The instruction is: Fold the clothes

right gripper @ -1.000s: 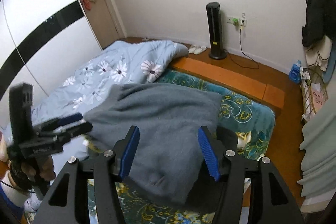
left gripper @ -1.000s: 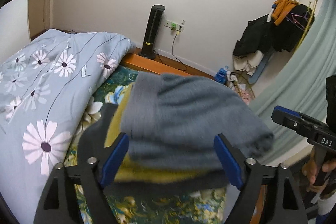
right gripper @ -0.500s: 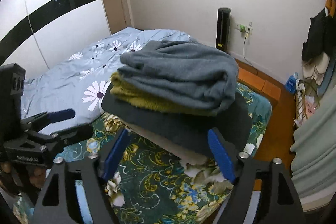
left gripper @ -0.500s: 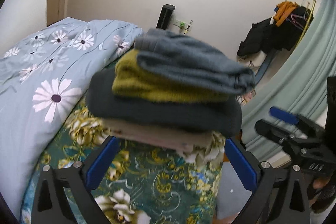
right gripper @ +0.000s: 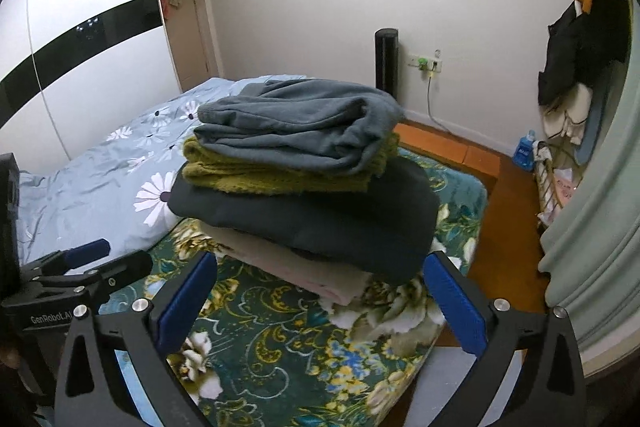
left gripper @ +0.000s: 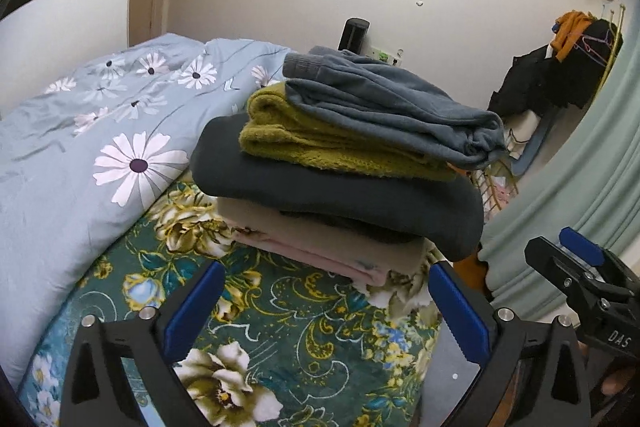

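A stack of folded clothes sits on the green floral bedspread (left gripper: pixel 288 311). A grey-blue sweater (left gripper: pixel 384 107) lies on top, over an olive knit (left gripper: pixel 320 147), a dark charcoal garment (left gripper: pixel 340 195) and a pale pink one (left gripper: pixel 320 247). The stack shows the same in the right wrist view, sweater (right gripper: pixel 296 119) on top. My left gripper (left gripper: pixel 324 311) is open and empty, just in front of the stack. My right gripper (right gripper: pixel 320 299) is open and empty, also short of the stack. Each gripper shows in the other's view, the right (left gripper: pixel 580 267) and the left (right gripper: pixel 92 263).
A light blue daisy duvet (left gripper: pixel 100 147) lies left of the stack. A black tower fan (right gripper: pixel 386 63) and a wall socket stand by the back wall. A clothes rack (right gripper: pixel 580 39) and a pale green curtain (right gripper: pixel 600 227) are at the right, over an orange wood floor.
Both grippers have pulled back and down from the grey-blue sweater, which now rests on top of the stack. Both views have dropped to stack height.
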